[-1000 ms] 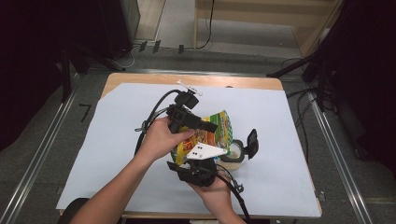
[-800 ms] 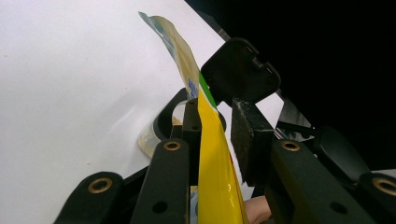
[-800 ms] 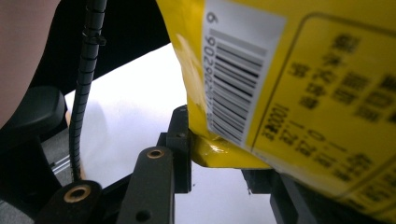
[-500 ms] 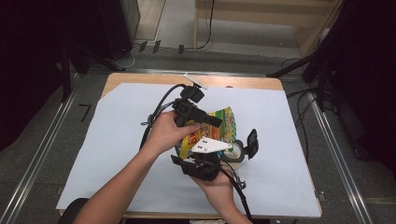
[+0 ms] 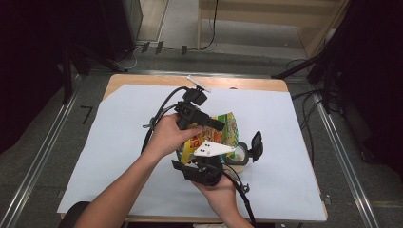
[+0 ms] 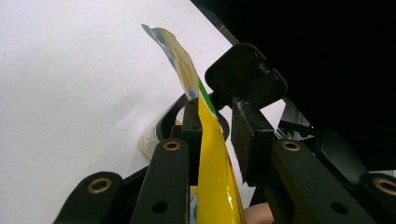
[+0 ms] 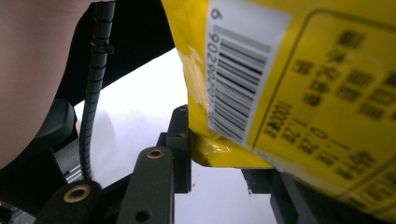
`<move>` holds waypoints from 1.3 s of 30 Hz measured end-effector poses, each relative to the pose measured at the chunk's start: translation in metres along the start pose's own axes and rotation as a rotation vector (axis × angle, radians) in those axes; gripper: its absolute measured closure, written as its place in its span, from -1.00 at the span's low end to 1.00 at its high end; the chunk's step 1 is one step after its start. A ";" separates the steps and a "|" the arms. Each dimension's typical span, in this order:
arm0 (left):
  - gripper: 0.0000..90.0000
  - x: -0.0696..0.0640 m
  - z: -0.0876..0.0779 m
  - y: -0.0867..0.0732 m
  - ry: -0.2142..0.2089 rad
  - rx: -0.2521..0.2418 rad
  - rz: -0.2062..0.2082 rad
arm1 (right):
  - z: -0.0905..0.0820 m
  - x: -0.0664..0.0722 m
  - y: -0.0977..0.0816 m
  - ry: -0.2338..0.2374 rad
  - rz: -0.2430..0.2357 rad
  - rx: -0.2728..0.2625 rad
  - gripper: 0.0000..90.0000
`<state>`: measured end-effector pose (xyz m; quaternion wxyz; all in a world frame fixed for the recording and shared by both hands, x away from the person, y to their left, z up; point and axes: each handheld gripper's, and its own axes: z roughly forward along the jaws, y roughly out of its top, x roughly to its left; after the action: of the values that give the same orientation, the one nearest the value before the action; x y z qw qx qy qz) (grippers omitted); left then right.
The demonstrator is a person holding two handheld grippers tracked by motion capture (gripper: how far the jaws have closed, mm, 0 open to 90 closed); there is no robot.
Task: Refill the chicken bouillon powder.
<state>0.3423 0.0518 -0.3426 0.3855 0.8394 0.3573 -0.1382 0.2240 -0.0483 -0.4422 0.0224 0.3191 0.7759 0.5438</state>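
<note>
1. The person is holding one yellow snack bag (image 5: pixel 223 135) off the white table cover (image 5: pixel 119 142), near the middle of the table, with a gripper at each end.
2. The left gripper (image 5: pixel 216 124) is reaching in from the far side. In the left gripper view its jaws are standing partly open, with the bag's thin edge (image 6: pixel 212 154) running up between them. One pad is lying against the film and a gap is showing on the other side, so it is not clamping; it looks to be steadying or lining up for a pinch.
3. The right gripper (image 5: pixel 202 164) is coming in from the near side. In the right gripper view the bag's bottom corner (image 7: pixel 219 154) is sitting between its jaws, beside the barcode. One jaw is touching the crimped seam; the other is hidden behind the bag, so whether it is gripping cannot be told.
4. Likely reason for the two-ended hold: it is keeping the bag taut and upright so the seal can be pulled apart or the bag repositioned.
5. A round black container (image 5: pixel 240 153) with its hinged lid (image 5: pixel 256 145) flipped open is sitting on the cover just beside the bag, possibly the destination.
6. Count: one bag, one container, two grippers, two hands.
</note>
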 end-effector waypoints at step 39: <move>0.69 0.000 -0.006 -0.006 0.024 -0.034 0.017 | 0.005 -0.002 0.000 -0.008 -0.049 0.013 0.54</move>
<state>0.3375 0.0591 -0.3418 0.3966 0.8374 0.3568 -0.1189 0.2276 -0.0448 -0.4448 0.0368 0.3026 0.7868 0.5367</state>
